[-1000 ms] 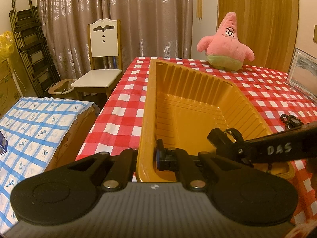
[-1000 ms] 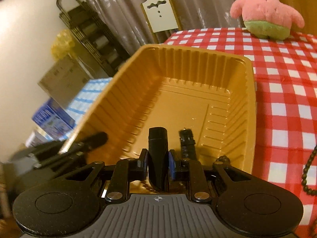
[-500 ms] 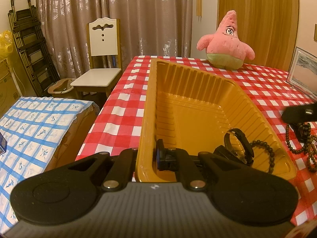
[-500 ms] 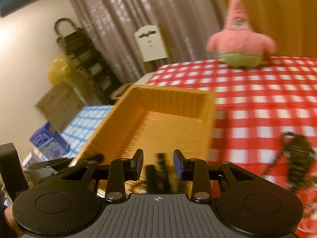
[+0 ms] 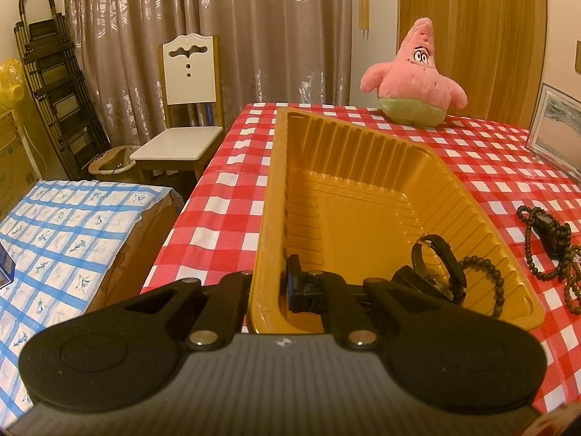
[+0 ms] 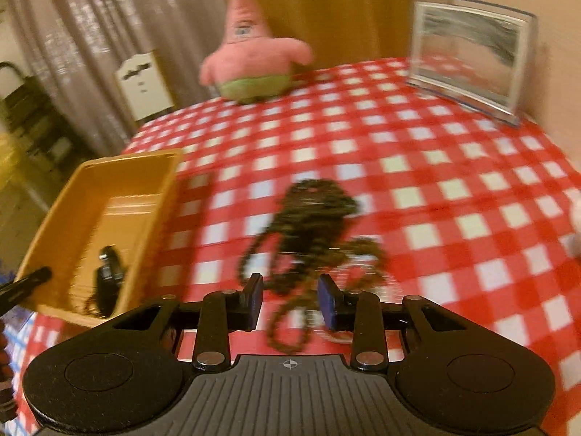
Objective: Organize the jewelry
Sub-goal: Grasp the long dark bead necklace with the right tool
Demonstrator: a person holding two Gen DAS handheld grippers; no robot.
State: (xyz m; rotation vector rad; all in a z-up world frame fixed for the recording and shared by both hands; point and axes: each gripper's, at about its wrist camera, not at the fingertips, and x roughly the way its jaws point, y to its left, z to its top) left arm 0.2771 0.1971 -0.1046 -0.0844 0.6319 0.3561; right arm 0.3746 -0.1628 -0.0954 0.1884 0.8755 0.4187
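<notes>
The left claw (image 5: 270,285) sits low in the centre of its frame, fingers clamped on the near wall of the tray (image 5: 267,218). The right claw (image 6: 289,299) sits low in its blurred frame, fingers spread apart, nothing between them.

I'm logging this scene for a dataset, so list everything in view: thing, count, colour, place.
ribbed plastic tray: 1, orange-yellow, on the table's left part
black wristwatch: 1, black, in the tray's near right corner
dark bead bracelet: 1, dark brown, against the tray's right wall
tangled bead necklaces: one pile, number unclear, dark brown, on the cloth right of the tray
checked tablecloth: 1, red and white, covering the table
star-shaped plush toy: 1, pink with green shorts, far table edge
clear picture frame: 1, far right of the table
wooden chair: 1, white, left of the table
left hand-held gripper: black, clamped on the tray's near rim
right hand-held gripper: black, open, facing the necklaces
</notes>
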